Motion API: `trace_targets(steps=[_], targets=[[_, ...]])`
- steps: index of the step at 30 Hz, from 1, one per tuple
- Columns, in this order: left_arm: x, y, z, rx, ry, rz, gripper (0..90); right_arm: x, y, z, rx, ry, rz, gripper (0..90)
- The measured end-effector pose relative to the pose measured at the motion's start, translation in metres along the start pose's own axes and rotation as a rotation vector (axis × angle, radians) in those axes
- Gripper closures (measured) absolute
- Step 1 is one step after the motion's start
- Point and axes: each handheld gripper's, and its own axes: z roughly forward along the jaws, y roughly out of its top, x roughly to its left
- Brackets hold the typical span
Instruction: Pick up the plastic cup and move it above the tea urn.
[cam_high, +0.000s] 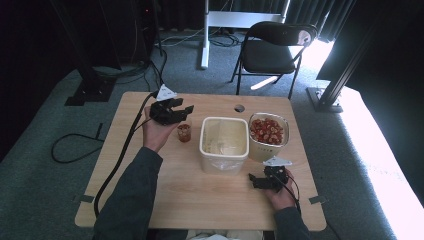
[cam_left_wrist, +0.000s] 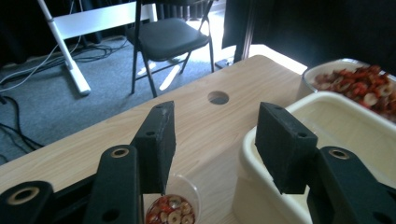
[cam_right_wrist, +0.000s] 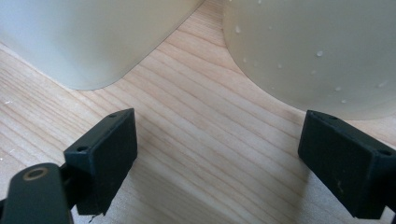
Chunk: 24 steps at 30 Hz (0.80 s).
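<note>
A small clear cup (cam_high: 184, 132) of red and white ring pieces stands on the wooden table (cam_high: 200, 200), left of an empty cream tub (cam_high: 224, 164). A second tub (cam_high: 260, 150) to its right holds many of the same pieces. My left gripper (cam_high: 180, 111) hovers just behind and above the cup, open. In the left gripper view the cup (cam_left_wrist: 170, 210) sits low under the left jaw of that gripper (cam_left_wrist: 217, 140), untouched. My right gripper (cam_high: 255, 181) rests open near the table's front, pointing at the gap between the tubs. The right gripper view shows this gripper (cam_right_wrist: 215, 154) with bare wood between its jaws.
A round hole (cam_high: 239, 108) pierces the table behind the tubs. Beyond the far edge stand a black folding chair (cam_high: 272, 47) and a white stand leg (cam_high: 205, 35). A black cable (cam_high: 120, 155) trails from the left gripper over the table's left side.
</note>
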Motion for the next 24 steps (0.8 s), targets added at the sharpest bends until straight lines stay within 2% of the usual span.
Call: trace_targets(steps=[4, 6, 9, 12, 24], targets=[[0.002, -0.005, 0.002, 0.015, 0.011, 0.014, 45.6, 0.0, 0.0, 0.0, 0.0, 0.0, 0.001, 11.3], [0.005, -0.011, 0.003, 0.03, 0.03, 0.015, 43.3, 0.0, 0.0, 0.0, 0.001, 0.0, 0.001, 11.3], [0.012, -0.02, 0.004, 0.024, 0.035, -0.017, 41.9, 0.0, 0.0, 0.0, 0.001, 0.001, 0.002, 11.3], [0.016, -0.029, 0.007, 0.046, 0.055, -0.012, 38.1, 0.0, 0.0, 0.0, 0.001, 0.0, 0.001, 11.3], [0.037, -0.078, 0.014, 0.075, 0.086, -0.089, 32.0, 0.0, 0.0, 0.0, 0.001, 0.001, 0.002, 11.3]])
